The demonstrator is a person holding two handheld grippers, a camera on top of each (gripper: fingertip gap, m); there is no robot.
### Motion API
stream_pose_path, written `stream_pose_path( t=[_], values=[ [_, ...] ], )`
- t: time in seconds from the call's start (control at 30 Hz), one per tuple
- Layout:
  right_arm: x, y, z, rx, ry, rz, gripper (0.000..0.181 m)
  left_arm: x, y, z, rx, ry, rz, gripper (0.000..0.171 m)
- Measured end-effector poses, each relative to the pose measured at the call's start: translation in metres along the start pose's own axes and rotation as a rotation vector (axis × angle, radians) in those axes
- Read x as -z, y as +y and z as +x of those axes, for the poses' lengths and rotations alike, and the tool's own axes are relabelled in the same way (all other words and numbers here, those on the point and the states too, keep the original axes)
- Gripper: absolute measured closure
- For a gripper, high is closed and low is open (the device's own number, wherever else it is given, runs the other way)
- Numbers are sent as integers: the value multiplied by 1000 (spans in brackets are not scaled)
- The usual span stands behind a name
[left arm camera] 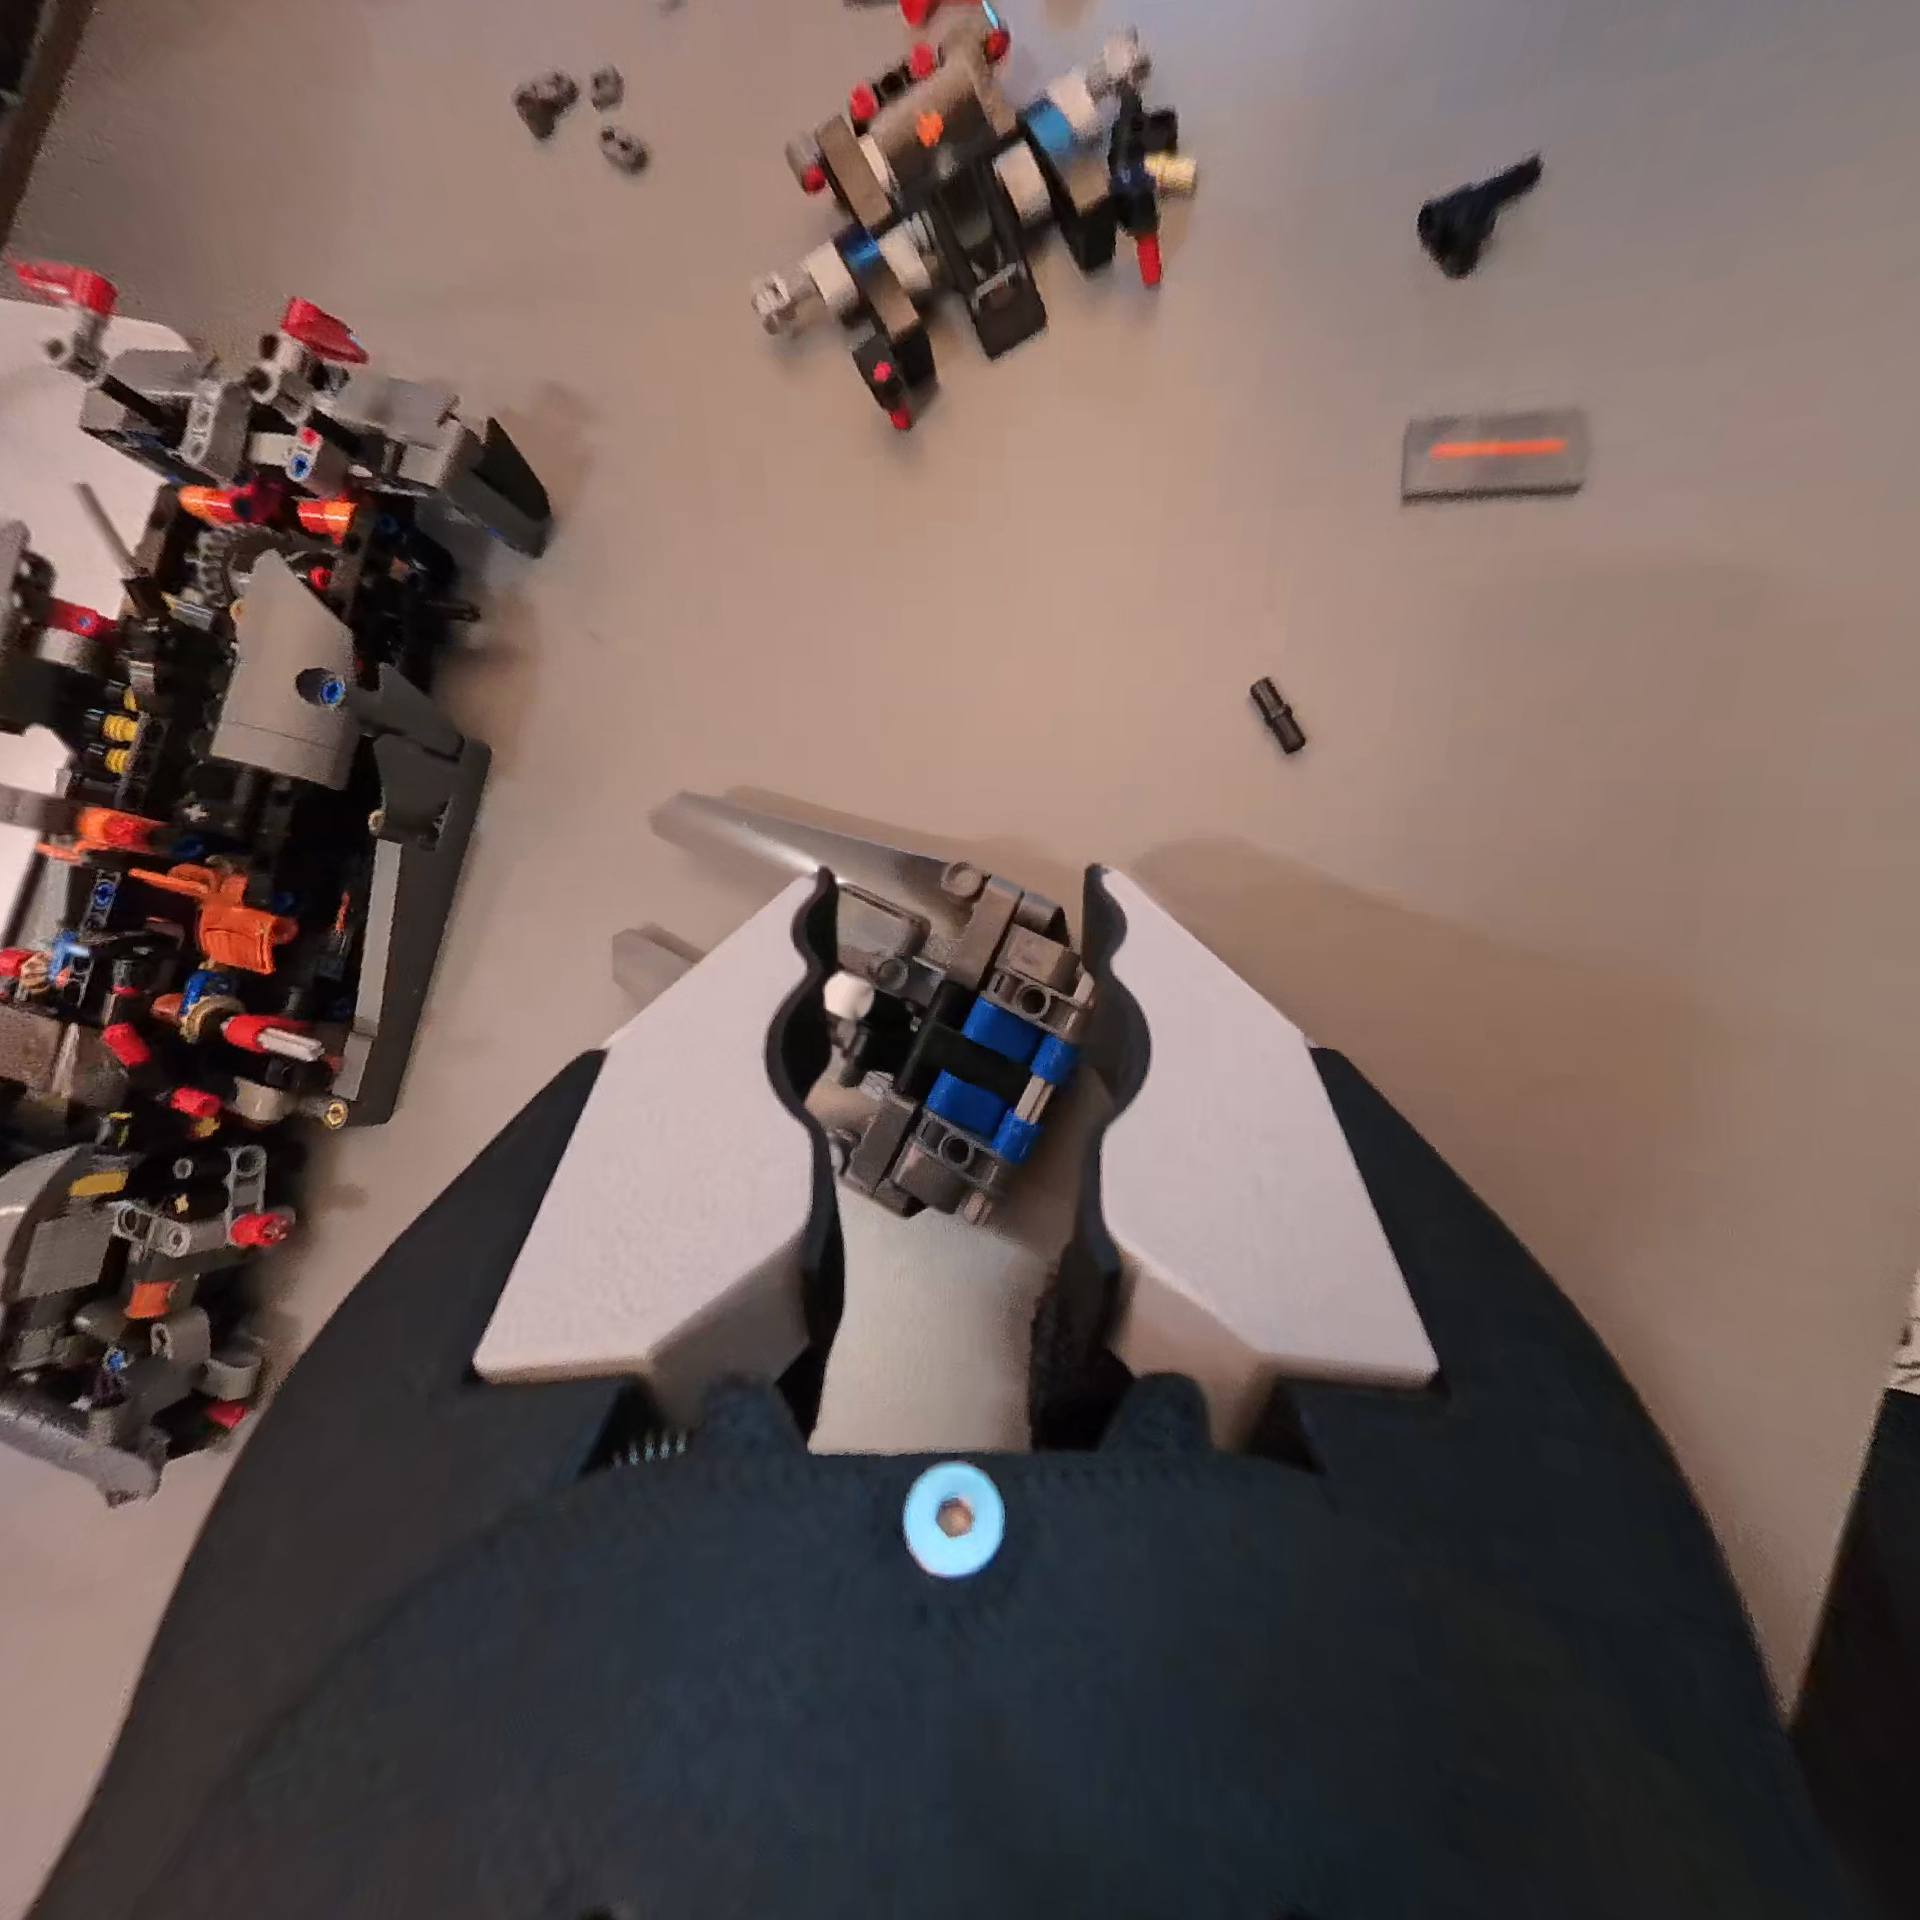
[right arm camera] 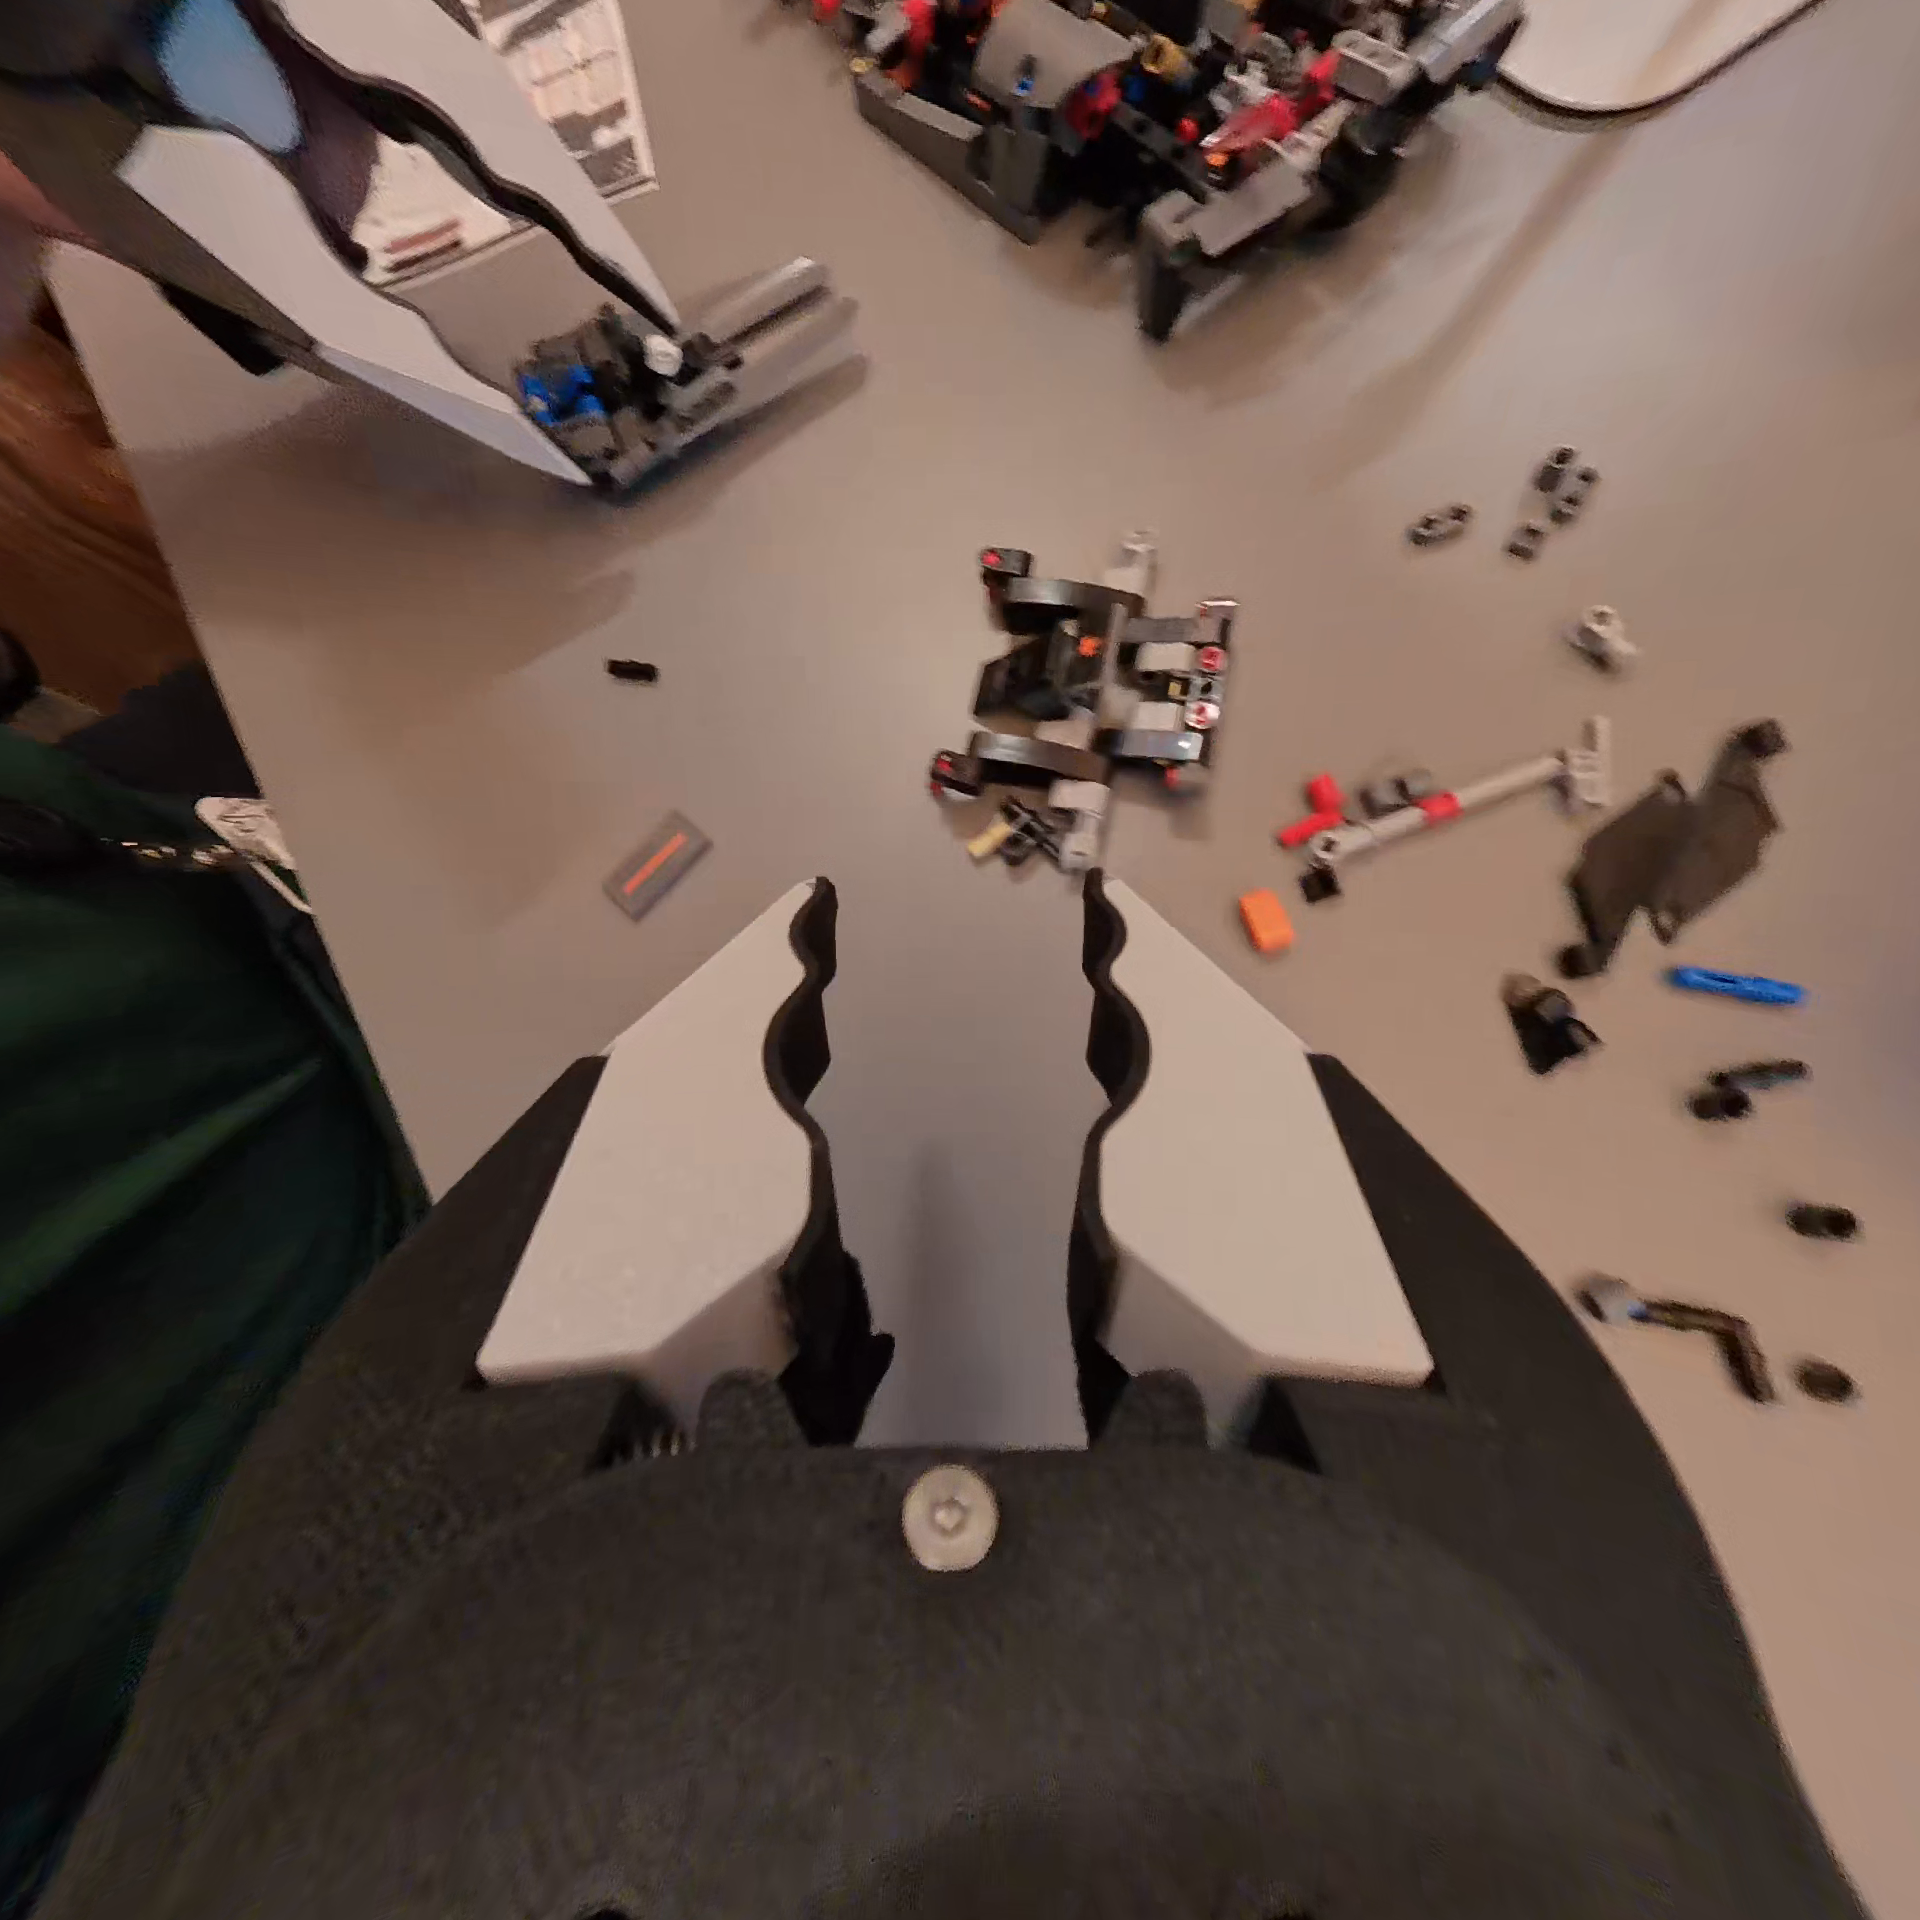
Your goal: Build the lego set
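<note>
While my left gripper [left arm camera: 951, 1039] clamps the grey-and-blue sub-assembly [left arm camera: 977, 1049] just above the desk [left arm camera: 1039, 623], my right gripper [right arm camera: 951, 1039] hangs released and empty. I judge the grip risky: the long grey panel sticks out past the fingertips, so a twist could lever it loose. The main model [left arm camera: 208, 831] sits at the desk's left edge, and the loose black pin [left arm camera: 1278, 715] could get knocked away.

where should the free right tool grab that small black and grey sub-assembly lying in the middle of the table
Probably across the narrow central spine of the black and grey sub-assembly, coming straight down from above with the open right tool. It lies flat, and its black arms and red pins stick out sideways, so the ends give poor purchase. The middle is compact and exposed on both flanks.
</note>
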State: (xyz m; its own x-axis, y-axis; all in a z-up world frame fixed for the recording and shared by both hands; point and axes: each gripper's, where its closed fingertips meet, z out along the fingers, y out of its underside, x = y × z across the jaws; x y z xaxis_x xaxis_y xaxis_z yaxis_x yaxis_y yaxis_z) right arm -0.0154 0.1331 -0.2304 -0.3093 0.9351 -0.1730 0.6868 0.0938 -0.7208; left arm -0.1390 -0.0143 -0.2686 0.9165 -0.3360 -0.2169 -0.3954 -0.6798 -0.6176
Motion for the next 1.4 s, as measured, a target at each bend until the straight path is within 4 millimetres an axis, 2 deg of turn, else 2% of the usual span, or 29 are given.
stream_pose_path(
  t=[0.1, 0.2, 0.27, 0.47, 0.63, 0.7, 1.0, 1.2, 1.4],
  values=[
    [-1, -3, 15, 31, 46, -8, 131, -5, -2, -1, 1, 6, -17, 125],
    [-17, -9, 26, 72, 52, -44, 128, -22, 10, 2, -12, 28, -126, 125],
    [-28, -12, 34, 77, 37, -69, 126, -24, 7, 7, 16, 74, -128, 132],
    [-60, -9, 46, 23, -57, -154, 130, -17, 13, 18, -48, 145, -128, 136],
    [-72, -1, 55, -75, -123, -201, 144, -2, 15, 20, -81, 154, -102, 135],
    [-74, 0, 53, -96, -150, -198, 157, 1, 19, 18, -71, 133, -112, 135],
    [-77, -13, 39, -129, -227, -107, 165, 0, 17, 18, -33, 90, -55, 138],
    [-77, -25, 27, -121, -244, -62, 168, -4, -11, 14, -17, 27, 56, 133],
    [-81, -37, 19, -120, -264, -38, 170, -19, -33, 10, -24, 34, 82, 132]
  ],
)
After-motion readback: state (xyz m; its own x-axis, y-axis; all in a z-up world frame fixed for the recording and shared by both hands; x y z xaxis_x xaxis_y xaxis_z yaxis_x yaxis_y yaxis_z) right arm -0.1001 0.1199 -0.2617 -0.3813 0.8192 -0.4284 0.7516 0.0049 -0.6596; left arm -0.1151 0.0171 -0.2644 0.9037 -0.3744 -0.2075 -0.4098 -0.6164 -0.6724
